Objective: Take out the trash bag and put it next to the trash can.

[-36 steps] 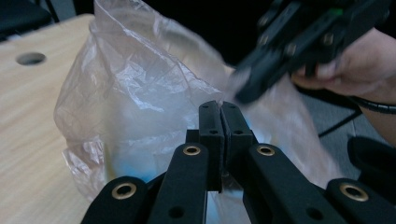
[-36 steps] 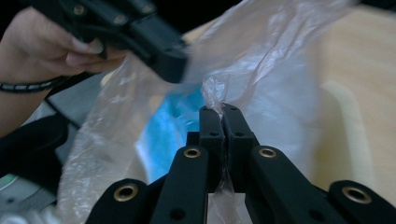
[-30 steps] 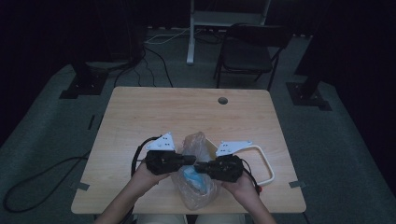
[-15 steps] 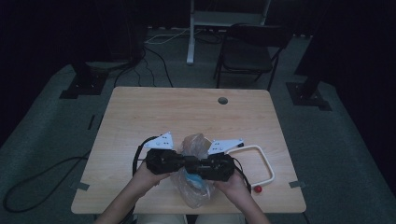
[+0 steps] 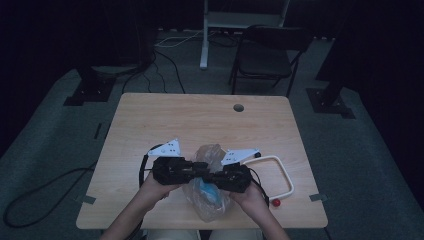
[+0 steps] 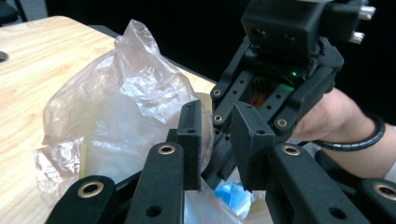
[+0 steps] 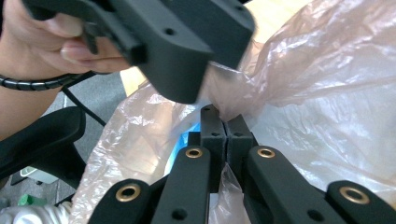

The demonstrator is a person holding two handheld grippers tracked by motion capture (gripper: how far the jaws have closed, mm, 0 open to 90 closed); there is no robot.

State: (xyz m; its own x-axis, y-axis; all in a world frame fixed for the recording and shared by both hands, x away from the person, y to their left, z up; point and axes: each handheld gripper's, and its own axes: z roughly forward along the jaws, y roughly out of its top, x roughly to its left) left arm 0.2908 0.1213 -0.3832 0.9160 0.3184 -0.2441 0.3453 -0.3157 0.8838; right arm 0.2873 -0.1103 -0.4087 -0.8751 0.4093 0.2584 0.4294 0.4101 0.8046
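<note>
Item: clear plastic bag (image 5: 210, 187), near edge of the counter (image 5: 200, 120), something blue inside.

Right hand-held gripper (image 7: 225, 122): jaws closed tight on a fold of the film.

Left hand-held gripper (image 6: 215, 140): jaws parted by a narrow gap, bag film just beside one pad, nothing held.

Risks, as I judge them: thin film could tear if the two pull apart hard; the left could close on air or on the other tool; contents may spill off the edge.

Farther: white loop (image 5: 280, 175), red ball (image 5: 275, 203).
</note>
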